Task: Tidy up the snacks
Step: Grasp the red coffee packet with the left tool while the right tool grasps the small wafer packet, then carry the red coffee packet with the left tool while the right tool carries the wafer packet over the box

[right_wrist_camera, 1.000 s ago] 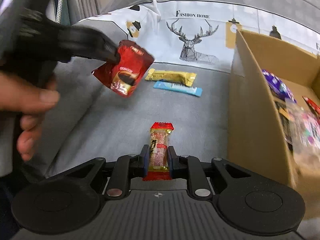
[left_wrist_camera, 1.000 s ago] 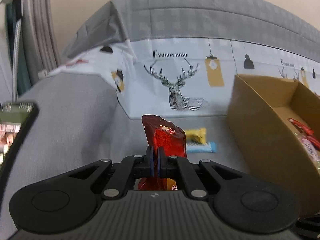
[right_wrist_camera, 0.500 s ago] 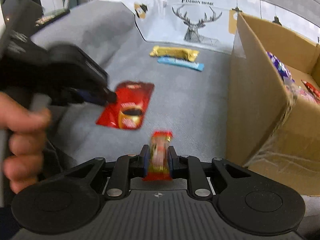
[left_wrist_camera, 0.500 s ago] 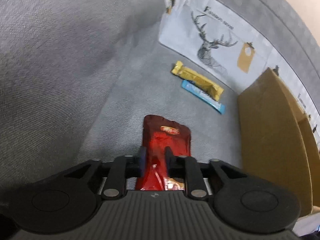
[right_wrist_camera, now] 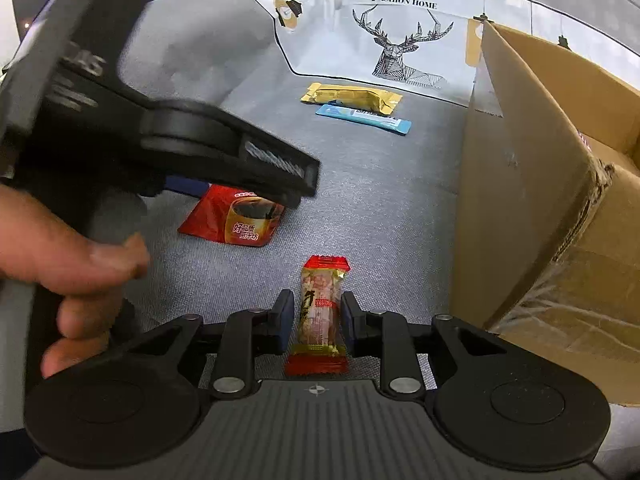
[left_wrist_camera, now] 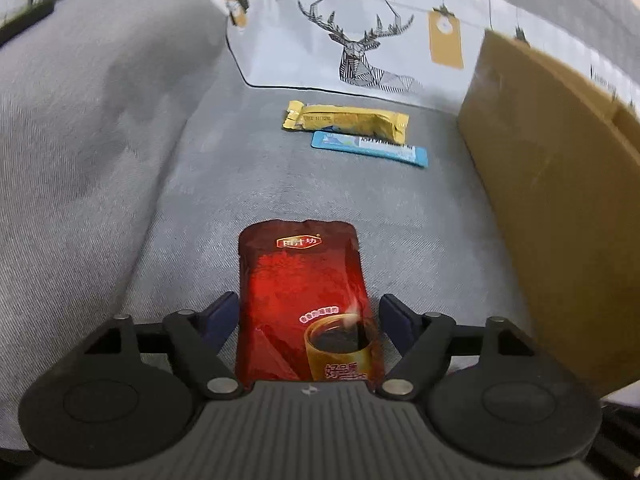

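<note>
A red drink-mix pouch [left_wrist_camera: 304, 300] lies flat on the grey sofa seat between the wide-open jaws of my left gripper [left_wrist_camera: 308, 312]; it also shows in the right wrist view [right_wrist_camera: 236, 220], partly under the left gripper body. My right gripper [right_wrist_camera: 316, 316] is open, its pads standing just off a small red-and-gold candy bar [right_wrist_camera: 320, 316] that lies on the seat. A yellow bar [left_wrist_camera: 346, 121] and a blue sachet [left_wrist_camera: 368, 148] lie side by side farther back.
A cardboard box [right_wrist_camera: 540, 184] stands on the right, close to both grippers. A deer-print cushion [left_wrist_camera: 360, 40] leans at the back. The sofa arm [left_wrist_camera: 80, 120] rises on the left. A hand [right_wrist_camera: 68, 256] holds the left gripper.
The left gripper lowered the red pouch to the seat and opened, letting it go. The right gripper brought the candy bar down to the seat and opened its jaws.
</note>
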Demonstrator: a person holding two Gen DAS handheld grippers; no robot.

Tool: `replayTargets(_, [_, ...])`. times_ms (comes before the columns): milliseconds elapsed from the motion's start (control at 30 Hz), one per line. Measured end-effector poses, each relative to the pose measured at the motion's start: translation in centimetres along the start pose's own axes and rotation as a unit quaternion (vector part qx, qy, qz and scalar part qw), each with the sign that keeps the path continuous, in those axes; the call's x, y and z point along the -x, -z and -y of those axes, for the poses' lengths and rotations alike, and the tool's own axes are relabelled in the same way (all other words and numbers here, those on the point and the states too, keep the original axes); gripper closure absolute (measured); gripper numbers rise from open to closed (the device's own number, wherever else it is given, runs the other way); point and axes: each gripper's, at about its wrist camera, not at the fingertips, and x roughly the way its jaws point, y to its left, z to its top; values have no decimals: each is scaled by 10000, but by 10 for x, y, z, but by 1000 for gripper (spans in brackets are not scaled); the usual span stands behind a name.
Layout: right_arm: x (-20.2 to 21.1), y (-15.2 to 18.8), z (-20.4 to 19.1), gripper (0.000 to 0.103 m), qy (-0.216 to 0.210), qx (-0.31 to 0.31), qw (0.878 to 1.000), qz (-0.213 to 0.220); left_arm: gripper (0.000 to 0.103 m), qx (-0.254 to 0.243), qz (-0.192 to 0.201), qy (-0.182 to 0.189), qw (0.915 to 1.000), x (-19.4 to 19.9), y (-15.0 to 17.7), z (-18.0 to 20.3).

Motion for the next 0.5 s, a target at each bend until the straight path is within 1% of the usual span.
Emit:
replayTargets(33, [0, 0, -1, 75, 15, 37, 10000, 1, 28, -89, 35, -59, 9999, -1, 0, 2])
replayTargets(100, [1, 1, -2, 76, 68, 117, 9999, 9, 35, -170, 89, -74, 9998, 0, 0, 5])
replayTargets(133, [2, 1, -3, 77, 97, 133, 9999, 15, 37, -186, 116, -66, 9997, 0, 0, 6])
replayTargets(167, [2, 2, -2, 80, 124, 133, 9998, 21, 39, -186, 133, -63, 9997, 2, 0, 6])
replayTargets(267, [4, 3, 0, 81, 150, 92, 9998, 31, 49, -112, 213, -21, 9997, 8, 0, 4])
replayTargets(367, [8, 4, 2, 82, 187, 26, 9998, 51, 52, 10, 242, -42, 9997, 10, -1, -1])
replayTargets(500, [13, 4, 3, 82, 209, -32, 9997, 138, 53, 274, 237, 2, 9993, 12, -3, -11])
